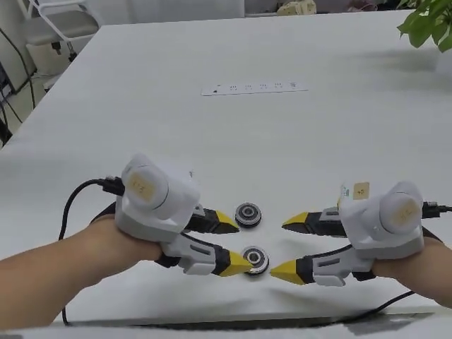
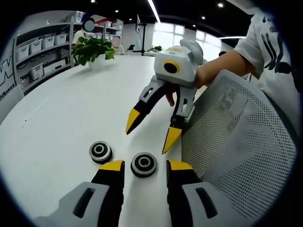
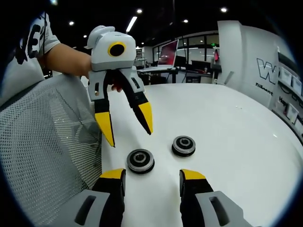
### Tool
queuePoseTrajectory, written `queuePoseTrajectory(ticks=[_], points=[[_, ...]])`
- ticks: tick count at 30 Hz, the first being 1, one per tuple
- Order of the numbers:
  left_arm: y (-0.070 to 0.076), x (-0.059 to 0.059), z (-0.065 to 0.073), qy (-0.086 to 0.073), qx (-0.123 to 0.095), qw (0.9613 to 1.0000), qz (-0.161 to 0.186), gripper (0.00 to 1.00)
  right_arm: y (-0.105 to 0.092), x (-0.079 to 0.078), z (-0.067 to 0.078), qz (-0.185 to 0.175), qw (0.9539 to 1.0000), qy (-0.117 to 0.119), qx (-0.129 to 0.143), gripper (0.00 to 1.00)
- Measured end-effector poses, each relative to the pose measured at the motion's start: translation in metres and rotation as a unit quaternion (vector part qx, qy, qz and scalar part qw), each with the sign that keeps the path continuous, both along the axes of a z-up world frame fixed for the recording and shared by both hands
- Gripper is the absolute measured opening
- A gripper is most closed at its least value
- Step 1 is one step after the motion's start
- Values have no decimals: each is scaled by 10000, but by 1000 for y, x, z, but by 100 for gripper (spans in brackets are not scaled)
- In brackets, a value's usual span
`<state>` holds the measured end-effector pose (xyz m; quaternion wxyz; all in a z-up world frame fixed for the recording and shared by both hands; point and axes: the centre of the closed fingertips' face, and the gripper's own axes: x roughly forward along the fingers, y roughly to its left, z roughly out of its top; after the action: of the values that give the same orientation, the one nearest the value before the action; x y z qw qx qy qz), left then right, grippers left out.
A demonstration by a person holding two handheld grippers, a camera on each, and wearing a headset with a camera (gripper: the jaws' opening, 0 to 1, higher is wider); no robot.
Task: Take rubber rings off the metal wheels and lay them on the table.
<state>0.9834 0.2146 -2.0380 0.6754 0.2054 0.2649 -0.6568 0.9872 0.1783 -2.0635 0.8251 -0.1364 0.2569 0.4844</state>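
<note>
White power strip [image 1: 254, 89] well beyond wheels [image 1: 248, 214].

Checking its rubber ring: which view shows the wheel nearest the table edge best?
Right gripper view: the near wheel lies whole, close, uncovered. Left gripper view shows it between jaw tips; head view, small, beside a jaw tip.

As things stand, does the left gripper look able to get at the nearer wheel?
Probably yes: the left gripper is open, the nearer wheel lies just ahead between its jaw tips, and the right gripper stands apart from it.
</note>
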Motion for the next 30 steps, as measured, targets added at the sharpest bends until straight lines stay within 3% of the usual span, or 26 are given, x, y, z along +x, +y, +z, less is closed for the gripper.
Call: queuePoseTrajectory(ticks=[9, 15, 24, 30], points=[[-5, -5, -14, 35, 165, 9997, -175, 21, 0, -2, -6, 59, 10000, 31, 4, 41], [-8, -4, -17, 88, 152, 9997, -144, 18, 3, -5, -7, 91, 9999, 63, -37, 41], [-9, -5, -24, 29, 218, 9996, -148, 12, 6, -6, -7, 102, 9999, 73, -48, 40], [-12, 0, -24, -150, 146, 9997, -97, 8, 7, -6, -8, 120, 9999, 108, -60, 40]])
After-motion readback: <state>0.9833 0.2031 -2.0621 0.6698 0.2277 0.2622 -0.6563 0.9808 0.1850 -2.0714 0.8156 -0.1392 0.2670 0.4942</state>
